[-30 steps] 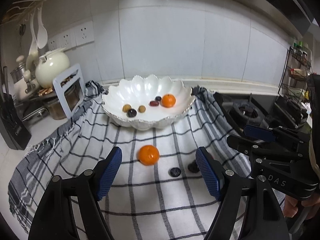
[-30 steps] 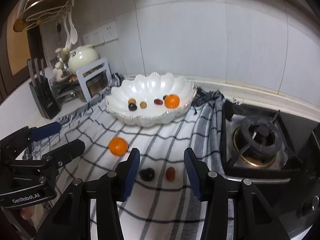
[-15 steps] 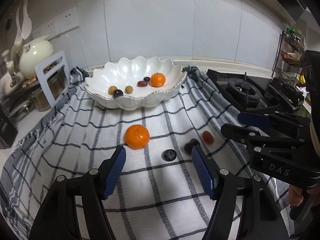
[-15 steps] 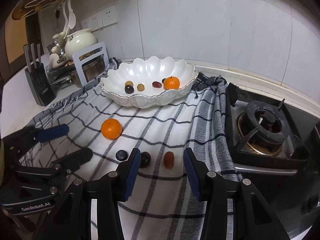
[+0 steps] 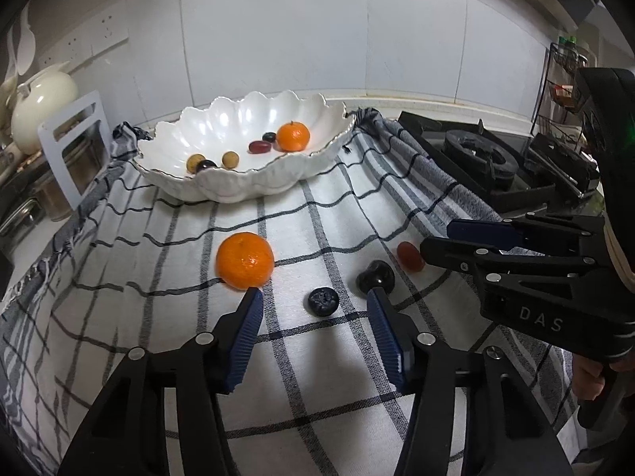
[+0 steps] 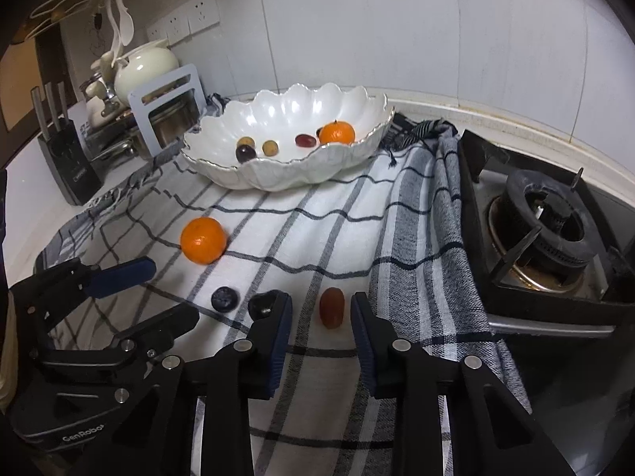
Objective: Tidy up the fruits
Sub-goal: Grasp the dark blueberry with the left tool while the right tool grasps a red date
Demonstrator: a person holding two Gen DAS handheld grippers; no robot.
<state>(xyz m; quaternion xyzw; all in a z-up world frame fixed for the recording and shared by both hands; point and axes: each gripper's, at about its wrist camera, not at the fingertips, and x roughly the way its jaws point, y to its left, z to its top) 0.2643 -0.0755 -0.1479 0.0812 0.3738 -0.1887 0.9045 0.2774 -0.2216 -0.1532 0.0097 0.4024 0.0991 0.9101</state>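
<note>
A white scalloped bowl [image 5: 317, 146] [image 6: 357, 158] at the back of the checked cloth holds a tangerine [image 5: 293, 136] and several small fruits. On the cloth lie a tangerine [image 5: 245, 260] [image 6: 203, 240], a blueberry [image 5: 323, 300] [image 6: 224, 298], a dark fruit [image 5: 375, 274] [image 6: 262, 303] and a red oval fruit [image 5: 410, 256] [image 6: 331, 306]. My left gripper [image 5: 315, 297] is open, its tips on either side of the blueberry. My right gripper [image 6: 320, 309] is open, its tips on either side of the red fruit; it also shows in the left wrist view [image 5: 448, 240].
A gas stove burner [image 6: 543, 230] sits right of the cloth. At the left stand a knife block [image 6: 67, 158], a cream teapot [image 6: 145, 67] and a white rack with a metal pot [image 6: 170, 115]. A wire shelf [image 5: 563, 79] is at the far right.
Both grippers have moved forward and down toward the cloth. The left one has closed in on the blueberry, the right one on the red fruit. The fruits have not moved.
</note>
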